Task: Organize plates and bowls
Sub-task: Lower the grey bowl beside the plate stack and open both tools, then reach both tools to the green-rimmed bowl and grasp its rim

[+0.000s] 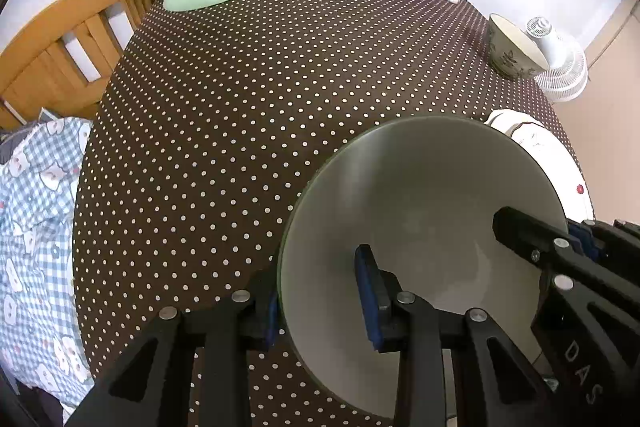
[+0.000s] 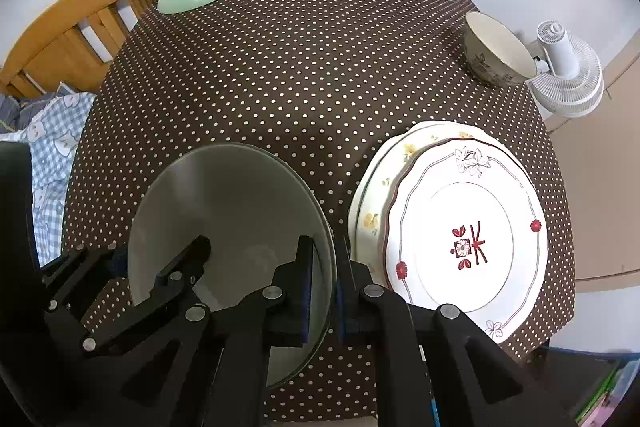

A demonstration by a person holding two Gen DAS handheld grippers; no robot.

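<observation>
Both tongs grip the same pale grey-green bowl (image 2: 224, 211) by opposite sides of its rim: the left tongs (image 1: 320, 291) have one finger inside the bowl and one outside its left wall, and the right tongs (image 2: 322, 291) are clenched on its right rim. The bowl sits on the polka-dot desk (image 2: 280, 67). Just to the right of the right tongs lie two stacked floral plates (image 2: 460, 227). Farther ahead and to the right stands a leaf-patterned bowl (image 2: 498, 53), well apart, near a white fan (image 2: 572, 79).
</observation>
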